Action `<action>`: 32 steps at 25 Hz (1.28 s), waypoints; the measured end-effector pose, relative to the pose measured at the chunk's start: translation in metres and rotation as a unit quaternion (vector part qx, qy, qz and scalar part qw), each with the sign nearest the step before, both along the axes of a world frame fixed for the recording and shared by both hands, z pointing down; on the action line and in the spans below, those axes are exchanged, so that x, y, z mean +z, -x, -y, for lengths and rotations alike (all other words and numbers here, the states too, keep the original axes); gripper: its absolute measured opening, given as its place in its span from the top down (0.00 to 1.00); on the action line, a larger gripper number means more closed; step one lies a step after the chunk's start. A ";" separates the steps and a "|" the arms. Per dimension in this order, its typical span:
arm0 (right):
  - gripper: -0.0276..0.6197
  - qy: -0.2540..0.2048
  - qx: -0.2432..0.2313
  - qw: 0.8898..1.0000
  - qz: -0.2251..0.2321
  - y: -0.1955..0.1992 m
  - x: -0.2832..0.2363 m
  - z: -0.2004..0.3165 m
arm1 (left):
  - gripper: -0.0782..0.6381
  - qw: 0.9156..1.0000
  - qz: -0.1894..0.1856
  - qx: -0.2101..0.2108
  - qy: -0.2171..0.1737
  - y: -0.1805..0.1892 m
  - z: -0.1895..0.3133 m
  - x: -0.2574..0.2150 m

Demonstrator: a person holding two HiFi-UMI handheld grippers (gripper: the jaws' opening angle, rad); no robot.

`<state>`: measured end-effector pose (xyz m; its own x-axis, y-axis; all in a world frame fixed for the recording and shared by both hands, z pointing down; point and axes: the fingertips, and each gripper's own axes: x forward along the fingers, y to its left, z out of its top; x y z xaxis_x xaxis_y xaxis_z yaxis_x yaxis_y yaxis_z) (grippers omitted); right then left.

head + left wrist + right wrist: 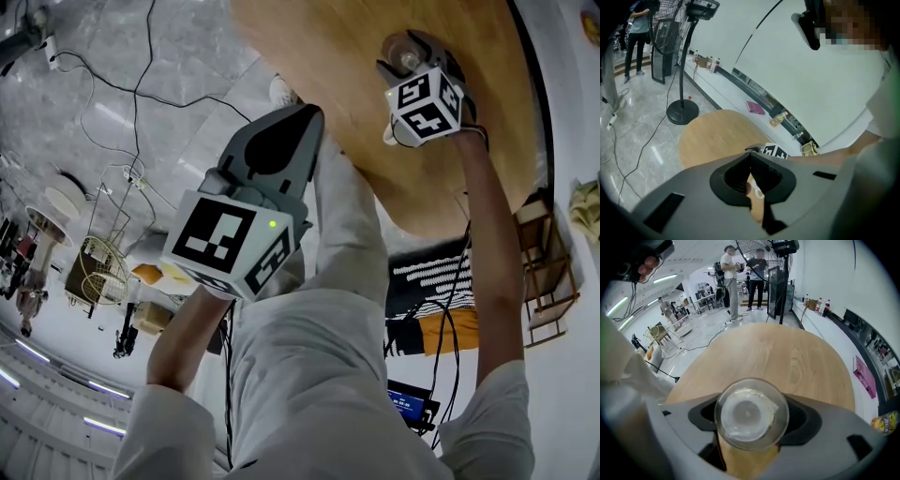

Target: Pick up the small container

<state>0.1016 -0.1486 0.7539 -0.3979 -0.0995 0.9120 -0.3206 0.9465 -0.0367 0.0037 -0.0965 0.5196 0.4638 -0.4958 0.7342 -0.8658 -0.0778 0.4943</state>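
"While the grey right gripper (750, 422) is pointing down at the round light-wood table (787, 350), what is it holding?"

"Item one: small clear round plastic container (751, 411), sitting on the wood between its jaws, both pads pressing its sides. Grasp step, I'm judging; a straight lift is coming next."

"Item two?"

"Grey left gripper (750, 154), jaws together, empty, hovering beside the table. Black pedestal fan (682, 111) is standing well apart; nothing is blocking."

Round wooden table (356, 94), grey marble floor (94, 84)

Item count: one small container (751, 414), one round wooden table (787, 357), one pedestal fan (683, 111), two handheld grippers: left gripper (307, 114) and right gripper (417, 52).
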 end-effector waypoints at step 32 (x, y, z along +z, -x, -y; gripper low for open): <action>0.42 -0.023 0.090 0.993 0.079 0.036 -0.118 -0.002 | 0.86 0.999 0.000 0.012 -0.052 0.029 -0.010 -0.063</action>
<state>0.0656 -0.1469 0.6358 -0.5071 -0.2218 0.8329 -0.4787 0.8760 -0.0582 -0.0256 -0.0867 0.4567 0.4758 -0.5580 0.6799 -0.8633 -0.1486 0.4823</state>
